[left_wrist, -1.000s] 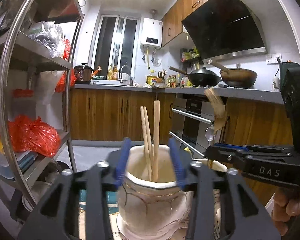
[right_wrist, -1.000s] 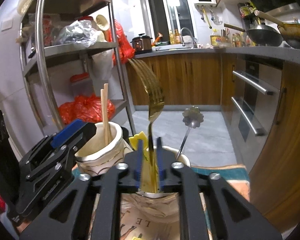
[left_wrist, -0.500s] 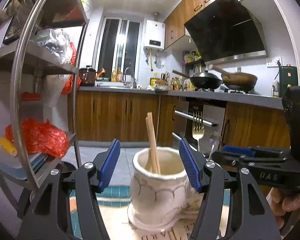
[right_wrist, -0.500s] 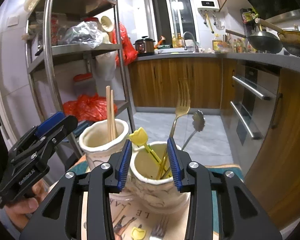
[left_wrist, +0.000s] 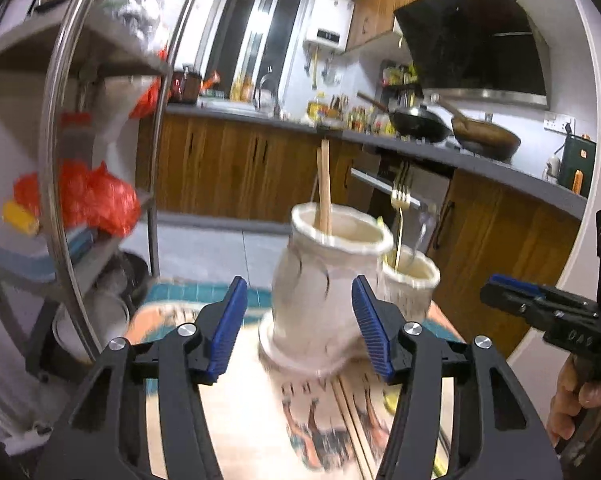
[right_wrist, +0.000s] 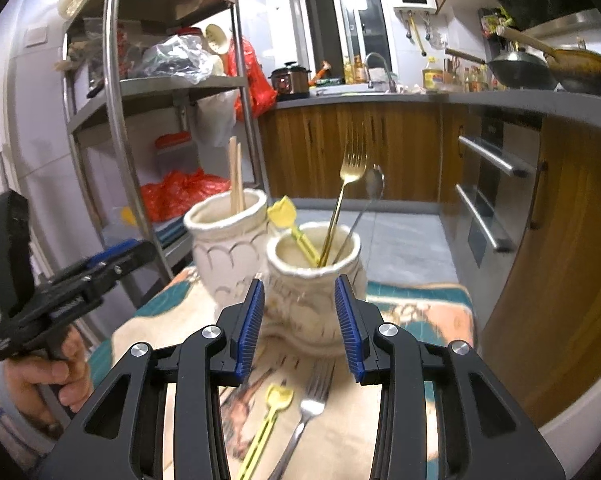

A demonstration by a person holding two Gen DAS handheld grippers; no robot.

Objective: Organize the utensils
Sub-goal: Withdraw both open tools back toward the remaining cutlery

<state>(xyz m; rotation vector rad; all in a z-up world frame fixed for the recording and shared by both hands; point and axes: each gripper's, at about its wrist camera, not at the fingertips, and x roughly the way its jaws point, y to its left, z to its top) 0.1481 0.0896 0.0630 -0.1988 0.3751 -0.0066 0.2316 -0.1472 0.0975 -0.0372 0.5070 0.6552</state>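
A tall cream jar holds wooden chopsticks. Beside it, a shorter cream jar holds a gold fork, a spoon and a yellow pick. My left gripper is open, its jaws closing on nothing, a little short of the tall jar. My right gripper stands open just before the shorter jar without touching it. A silver fork, another yellow pick and loose chopsticks lie on the mat.
The jars stand on a patterned mat on a small table. A steel shelf rack rises close on the left. Wooden cabinets and an oven lie to the right, with floor beyond the table.
My right gripper let go of the gold fork, which now stands in the shorter jar. Both grippers drew back from the jars, and the left one's jaws stand wider than before.
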